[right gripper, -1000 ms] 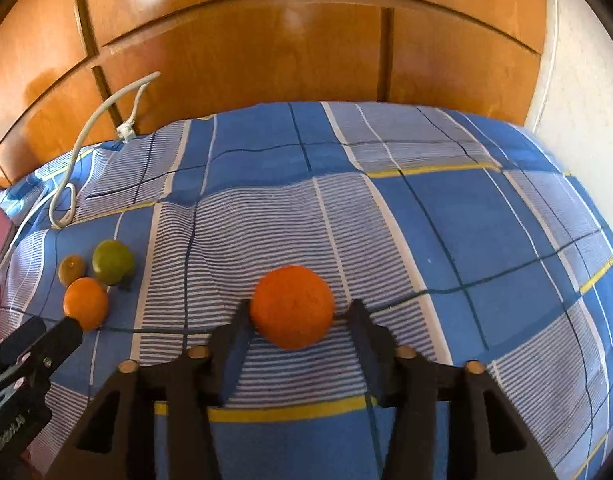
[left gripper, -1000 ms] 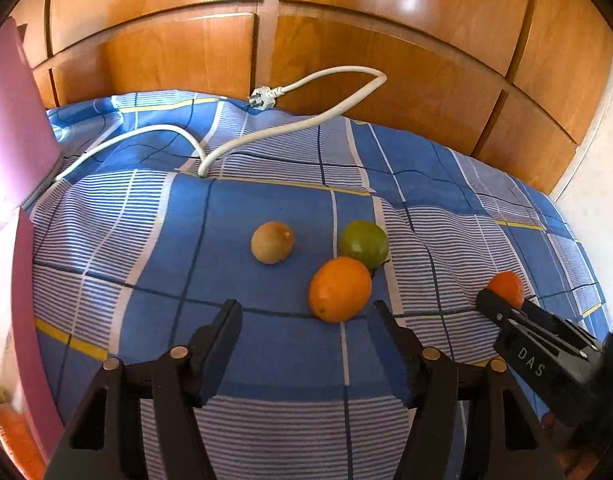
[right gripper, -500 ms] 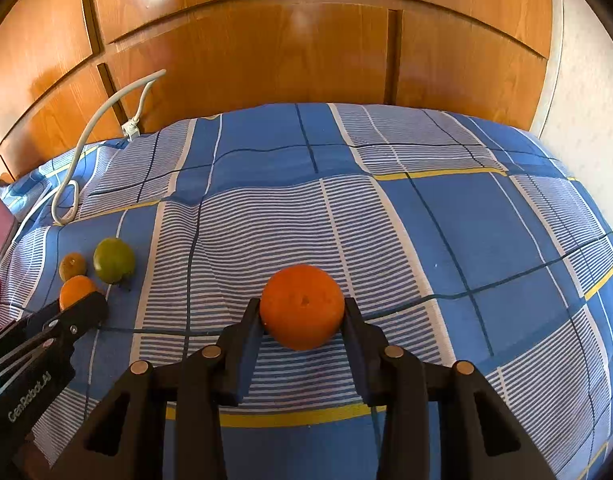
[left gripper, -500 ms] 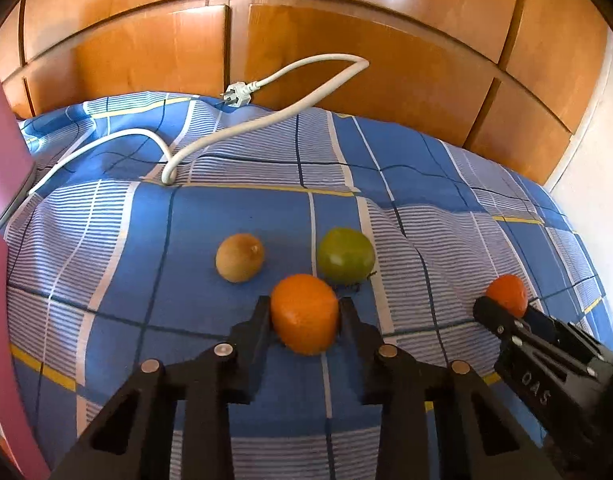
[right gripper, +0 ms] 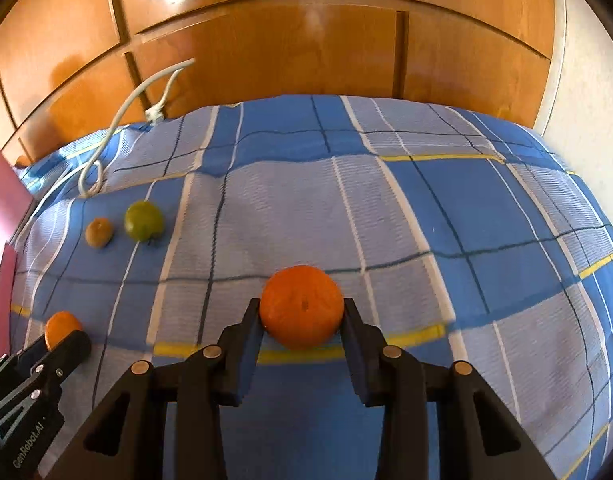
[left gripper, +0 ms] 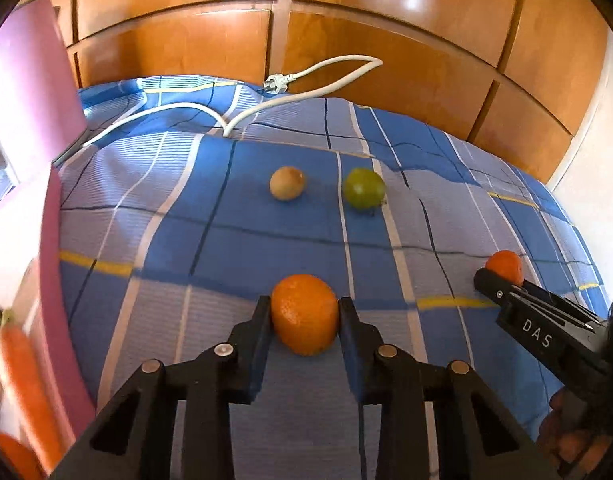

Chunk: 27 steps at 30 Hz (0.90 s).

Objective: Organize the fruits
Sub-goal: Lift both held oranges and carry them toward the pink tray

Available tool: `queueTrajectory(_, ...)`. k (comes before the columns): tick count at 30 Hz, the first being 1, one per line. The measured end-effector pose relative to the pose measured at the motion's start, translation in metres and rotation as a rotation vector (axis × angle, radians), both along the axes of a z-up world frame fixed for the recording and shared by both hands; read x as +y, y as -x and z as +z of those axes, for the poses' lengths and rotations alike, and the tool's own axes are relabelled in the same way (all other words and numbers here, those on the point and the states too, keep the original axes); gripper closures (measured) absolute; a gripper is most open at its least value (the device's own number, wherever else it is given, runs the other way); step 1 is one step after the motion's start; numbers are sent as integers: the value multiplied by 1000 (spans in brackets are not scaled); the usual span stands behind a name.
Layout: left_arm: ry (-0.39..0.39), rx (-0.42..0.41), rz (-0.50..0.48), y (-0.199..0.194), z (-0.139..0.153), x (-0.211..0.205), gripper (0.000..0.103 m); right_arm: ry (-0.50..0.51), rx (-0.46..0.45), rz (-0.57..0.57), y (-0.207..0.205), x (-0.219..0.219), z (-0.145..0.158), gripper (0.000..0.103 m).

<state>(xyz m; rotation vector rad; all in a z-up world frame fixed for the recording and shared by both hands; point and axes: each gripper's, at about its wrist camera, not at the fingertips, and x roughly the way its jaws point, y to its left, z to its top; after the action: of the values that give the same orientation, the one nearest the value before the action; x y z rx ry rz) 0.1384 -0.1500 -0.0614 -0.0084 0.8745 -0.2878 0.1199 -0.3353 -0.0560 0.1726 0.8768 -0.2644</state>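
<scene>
Left gripper (left gripper: 304, 312): jaws are clenching a round orange fruit (left gripper: 304, 314) over the blue checked bedsheet (left gripper: 186, 208). Right gripper (right gripper: 302, 316): jaws are gripping a darker orange mandarin (right gripper: 302, 306). A brown kiwi (left gripper: 287, 183) and a green round fruit (left gripper: 364, 189) are lying near each other farther up the bed.

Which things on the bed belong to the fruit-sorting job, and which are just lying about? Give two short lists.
Belong to the job:
- orange in the left gripper
- second orange in the right gripper
- green fruit
- small brown fruit

Just lying about:
- white power cable
- checked bedspread
- pink board
- carrot at the left edge
</scene>
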Motion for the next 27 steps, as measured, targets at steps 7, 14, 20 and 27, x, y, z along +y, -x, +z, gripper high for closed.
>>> queueTrajectory(7,-4,-17,-5,31,-3,6,70,-2,-6,33,29,15,0,64)
queueTrajectory(14,4,-20,-10,34,-6,7,70,0,-17,57,40,21,-2,64)
queueTrajectory(20,7,-30,-11,35,-8,7,70,26,-5,55,38,24,-4,64)
queueTrajectory(27,12,-34,-12,35,-9,8,70,40,-7,56,38,26,-5,64)
